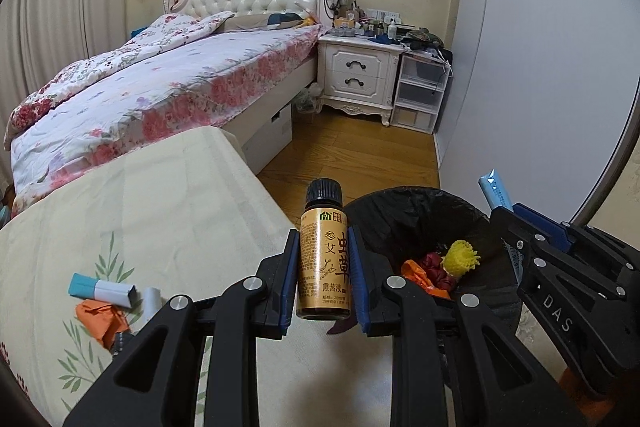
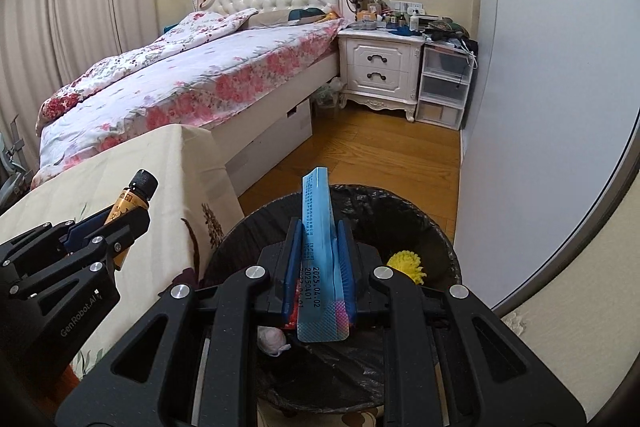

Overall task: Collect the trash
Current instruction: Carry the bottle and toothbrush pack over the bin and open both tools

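- My left gripper (image 1: pixel 323 267) clamps a gold bottle (image 1: pixel 324 259), black cap up.
- My right gripper (image 2: pixel 319 259) pinches a flat blue packet (image 2: pixel 320 251) above the black-lined bin (image 2: pixel 248 227).
- Table (image 1: pixel 160 195) edge touches the bin; bare floor (image 1: pixel 360 155) beyond.

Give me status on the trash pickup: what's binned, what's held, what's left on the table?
Done: the bin already holds a yellow ball and red and orange scraps.
In hand: left gripper is shut on a small brown bottle; right gripper is shut on a flattened blue tube above the bin.
Left: a blue-and-white box and an orange wrapper on the table.
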`<state>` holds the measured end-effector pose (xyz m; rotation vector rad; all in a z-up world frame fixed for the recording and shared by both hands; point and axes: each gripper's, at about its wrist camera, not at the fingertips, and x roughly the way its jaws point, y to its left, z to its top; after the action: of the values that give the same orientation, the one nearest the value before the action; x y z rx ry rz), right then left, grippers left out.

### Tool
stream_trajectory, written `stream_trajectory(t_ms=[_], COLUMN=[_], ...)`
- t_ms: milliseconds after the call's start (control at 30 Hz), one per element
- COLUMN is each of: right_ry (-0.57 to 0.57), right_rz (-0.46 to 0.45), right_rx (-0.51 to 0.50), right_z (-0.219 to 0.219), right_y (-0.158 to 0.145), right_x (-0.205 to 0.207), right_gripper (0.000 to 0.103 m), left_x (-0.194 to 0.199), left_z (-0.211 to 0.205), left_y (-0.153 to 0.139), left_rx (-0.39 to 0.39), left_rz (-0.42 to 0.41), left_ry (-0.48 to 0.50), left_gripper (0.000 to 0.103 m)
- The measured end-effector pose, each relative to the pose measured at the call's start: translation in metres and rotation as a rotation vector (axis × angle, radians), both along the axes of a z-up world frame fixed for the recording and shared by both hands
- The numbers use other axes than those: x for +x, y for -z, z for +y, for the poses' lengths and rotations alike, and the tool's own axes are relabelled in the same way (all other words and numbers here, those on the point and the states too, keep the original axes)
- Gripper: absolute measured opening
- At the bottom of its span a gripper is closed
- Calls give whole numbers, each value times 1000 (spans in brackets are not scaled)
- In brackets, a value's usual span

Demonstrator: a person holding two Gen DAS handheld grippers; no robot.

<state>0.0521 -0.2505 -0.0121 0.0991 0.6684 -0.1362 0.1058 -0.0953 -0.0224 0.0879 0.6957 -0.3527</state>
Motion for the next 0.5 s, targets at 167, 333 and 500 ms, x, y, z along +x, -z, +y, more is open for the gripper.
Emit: stream_trajectory(t_ms=[167,333,500], right_ry=[32,53,69], right_rz=[0,1,7], right_rx=[19,24,32], right_z=[-18,-28,-32], right_y=[3,5,9], right_x=[4,9,14], right_gripper=[18,18,18], left_x=[10,20,29], left_z=[-17,-32,-41], left_y=[5,10,16], left_rx=[23,45,62], left_rz=[0,8,21], left_ry=[17,34,38], left_gripper=[25,25,25])
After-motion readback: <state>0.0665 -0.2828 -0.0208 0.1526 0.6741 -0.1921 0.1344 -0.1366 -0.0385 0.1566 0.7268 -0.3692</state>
